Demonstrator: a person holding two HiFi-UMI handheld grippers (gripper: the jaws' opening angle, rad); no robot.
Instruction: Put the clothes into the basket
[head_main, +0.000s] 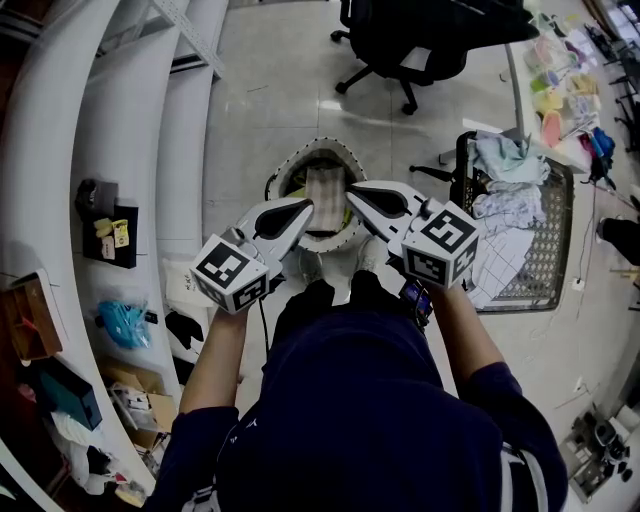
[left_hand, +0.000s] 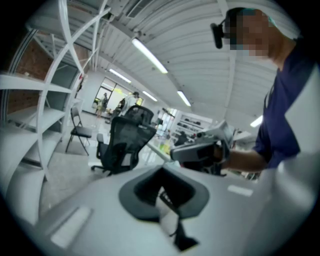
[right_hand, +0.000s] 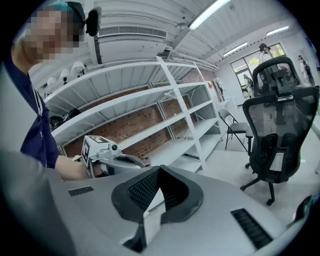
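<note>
A round white basket (head_main: 287, 168) with a frilled rim stands on the floor in front of the person. A folded striped cloth (head_main: 325, 190) lies inside it. My left gripper (head_main: 305, 208) and right gripper (head_main: 352, 190) hover above the basket, tips turned toward each other on either side of the cloth. Both are shut, and no cloth shows between their jaws. In the left gripper view the shut left gripper (left_hand: 162, 170) faces the right gripper (left_hand: 200, 150). In the right gripper view the shut right gripper (right_hand: 158, 169) faces the left gripper (right_hand: 107, 155). Neither gripper view shows the basket.
A black mesh crate (head_main: 545, 260) to the right holds more clothes (head_main: 505, 160). A black office chair (head_main: 400, 50) stands beyond the basket. White shelving (head_main: 60, 200) with small items runs along the left. A table edge (head_main: 560, 80) with coloured items is at the upper right.
</note>
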